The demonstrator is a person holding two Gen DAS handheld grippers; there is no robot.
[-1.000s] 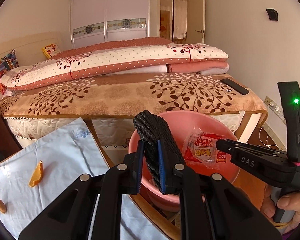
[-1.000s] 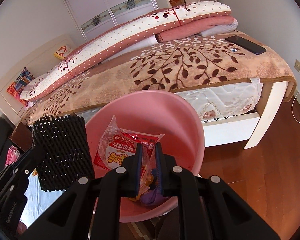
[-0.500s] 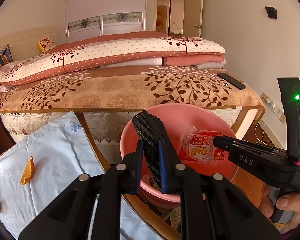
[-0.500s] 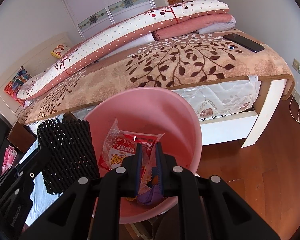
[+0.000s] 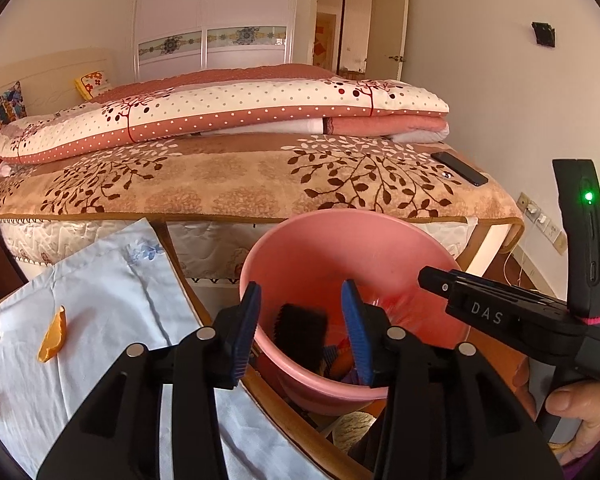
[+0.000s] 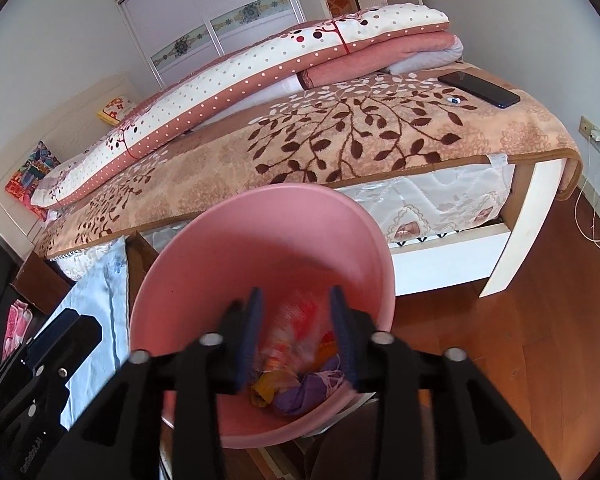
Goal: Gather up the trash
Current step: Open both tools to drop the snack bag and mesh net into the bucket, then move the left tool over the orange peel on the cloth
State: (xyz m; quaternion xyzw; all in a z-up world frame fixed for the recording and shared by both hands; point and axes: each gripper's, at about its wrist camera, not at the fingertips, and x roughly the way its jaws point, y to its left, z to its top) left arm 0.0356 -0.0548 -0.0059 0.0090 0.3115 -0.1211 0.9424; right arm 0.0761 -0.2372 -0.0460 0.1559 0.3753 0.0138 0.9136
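Inside pink bin (image 5: pixel 300 256), black mesh foam (image 5: pixel 300 330), blurred red-white wrapper (image 6: pixel 296 328)

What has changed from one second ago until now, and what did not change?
Both grippers opened. The left gripper released the black foam net, which dropped into the pink bin. The right gripper released the red-and-white snack wrapper, seen blurred, dropping toward the trash below. The bin, the orange peel on the blue cloth and the phone on the bed stayed put.
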